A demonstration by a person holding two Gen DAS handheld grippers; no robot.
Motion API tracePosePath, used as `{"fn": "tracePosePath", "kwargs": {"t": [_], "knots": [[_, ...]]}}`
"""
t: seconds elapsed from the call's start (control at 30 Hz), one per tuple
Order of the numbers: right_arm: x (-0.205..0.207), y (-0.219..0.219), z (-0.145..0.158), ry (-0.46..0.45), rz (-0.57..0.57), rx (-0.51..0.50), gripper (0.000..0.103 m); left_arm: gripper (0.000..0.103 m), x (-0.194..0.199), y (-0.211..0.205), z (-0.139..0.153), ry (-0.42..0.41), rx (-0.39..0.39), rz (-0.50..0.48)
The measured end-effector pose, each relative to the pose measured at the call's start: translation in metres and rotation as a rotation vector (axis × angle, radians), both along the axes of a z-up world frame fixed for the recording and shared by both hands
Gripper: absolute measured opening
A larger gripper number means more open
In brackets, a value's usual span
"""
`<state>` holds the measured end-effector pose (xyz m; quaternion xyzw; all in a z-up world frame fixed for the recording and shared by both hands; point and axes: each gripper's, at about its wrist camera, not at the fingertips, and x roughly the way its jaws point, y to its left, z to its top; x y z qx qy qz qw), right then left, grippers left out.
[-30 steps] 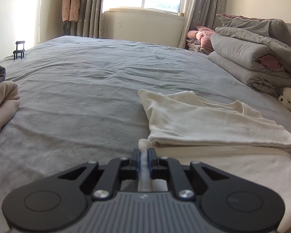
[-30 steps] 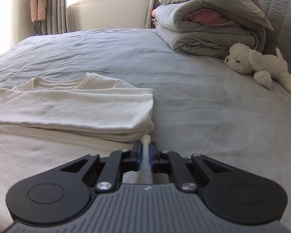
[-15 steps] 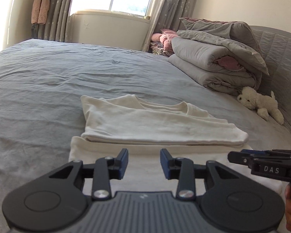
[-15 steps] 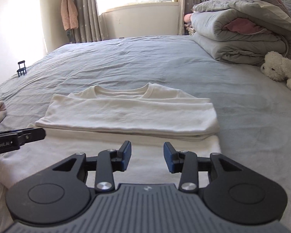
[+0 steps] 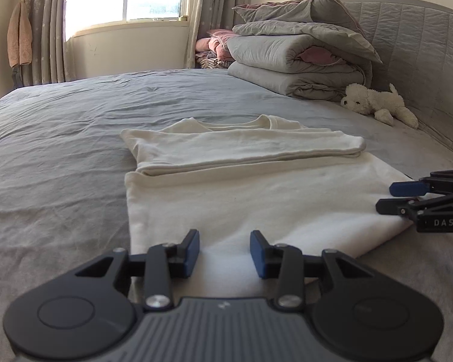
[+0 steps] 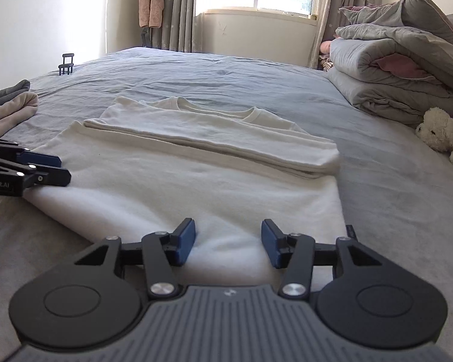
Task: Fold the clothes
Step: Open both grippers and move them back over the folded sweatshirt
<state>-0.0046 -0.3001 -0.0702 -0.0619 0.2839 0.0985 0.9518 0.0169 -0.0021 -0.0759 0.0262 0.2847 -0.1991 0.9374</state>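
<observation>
A cream T-shirt (image 5: 256,187) lies flat on the grey bed, its sides folded in and a fold lying across its upper part near the collar (image 5: 265,122). It also shows in the right wrist view (image 6: 202,163). My left gripper (image 5: 225,253) is open and empty, just above the shirt's near left hem. My right gripper (image 6: 228,242) is open and empty, above the near right hem. Each gripper shows in the other's view: the right gripper (image 5: 389,194) at the shirt's right edge, the left gripper (image 6: 62,169) at its left edge.
A stack of folded grey quilts (image 5: 299,63) and a white plush dog (image 5: 374,102) lie by the headboard on the right. Folded beige and grey clothes (image 6: 9,105) lie at the left. A small black stand (image 6: 65,65) sits on the far left of the bed.
Both grippers let go of the shirt's hem and opened. They drew back and turned inward, so each now sees the other. The shirt lies still.
</observation>
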Motion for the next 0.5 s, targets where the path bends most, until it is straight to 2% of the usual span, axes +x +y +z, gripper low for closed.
{"fn": "tracePosePath", "kwargs": {"t": [0.1, 0.27, 0.37, 0.5], "knots": [[-0.013, -0.023, 0.000, 0.003, -0.030, 0.007, 0.053, 0.038, -0.008, 0.022, 0.000, 0.002, -0.005, 0.024], [-0.029, -0.043, 0.004, 0.024, -0.050, 0.018, 0.056, 0.040, -0.018, 0.043, 0.012, 0.053, -0.063, 0.032], [-0.033, -0.052, 0.013, 0.045, -0.047, 0.047, 0.056, 0.043, -0.017, 0.056, 0.024, 0.117, -0.139, 0.041], [-0.029, -0.072, 0.019, 0.133, -0.052, 0.133, 0.057, 0.043, -0.005, 0.082, 0.024, 0.276, -0.269, 0.087]]}}
